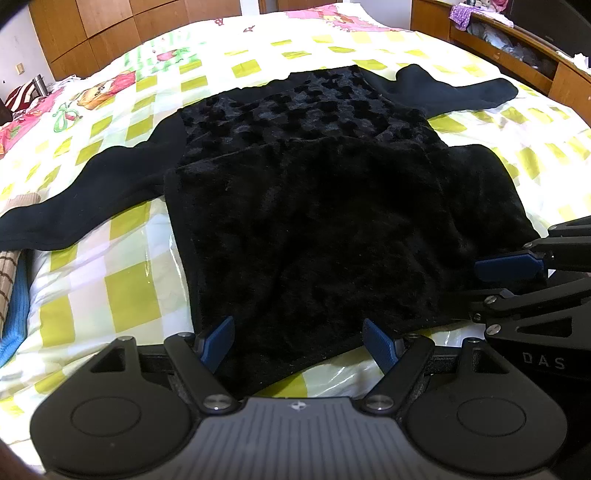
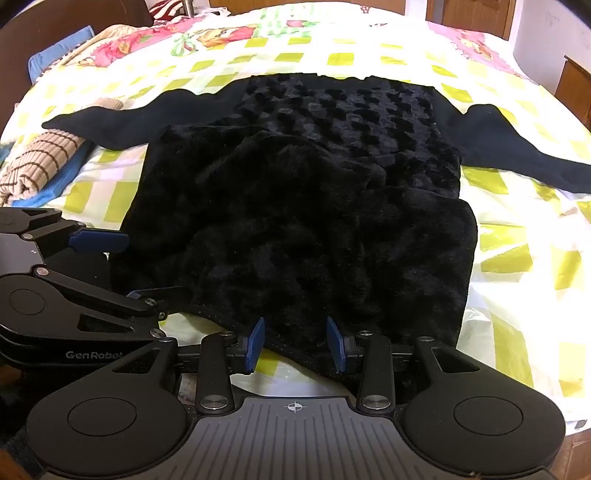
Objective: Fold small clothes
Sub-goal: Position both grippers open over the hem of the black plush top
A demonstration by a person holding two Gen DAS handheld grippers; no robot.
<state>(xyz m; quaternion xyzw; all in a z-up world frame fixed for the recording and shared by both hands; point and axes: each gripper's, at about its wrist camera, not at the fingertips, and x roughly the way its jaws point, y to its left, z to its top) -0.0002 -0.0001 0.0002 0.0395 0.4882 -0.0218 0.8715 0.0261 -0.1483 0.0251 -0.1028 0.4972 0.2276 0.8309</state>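
A black fuzzy sweater lies spread on the bed, both sleeves out to the sides; it also shows in the right wrist view. Its upper part has a bumpy dotted texture, its lower part is plain plush. My left gripper is open, its blue pads on either side of the near hem. My right gripper is open too, pads astride the hem edge. The right gripper shows in the left wrist view at the sweater's right corner. The left gripper shows in the right wrist view at the left corner.
The bed has a yellow-green checked cover with cartoon prints at the far end. A folded beige striped garment on a blue one lies at the left. Wooden wardrobes and a cluttered shelf stand behind the bed.
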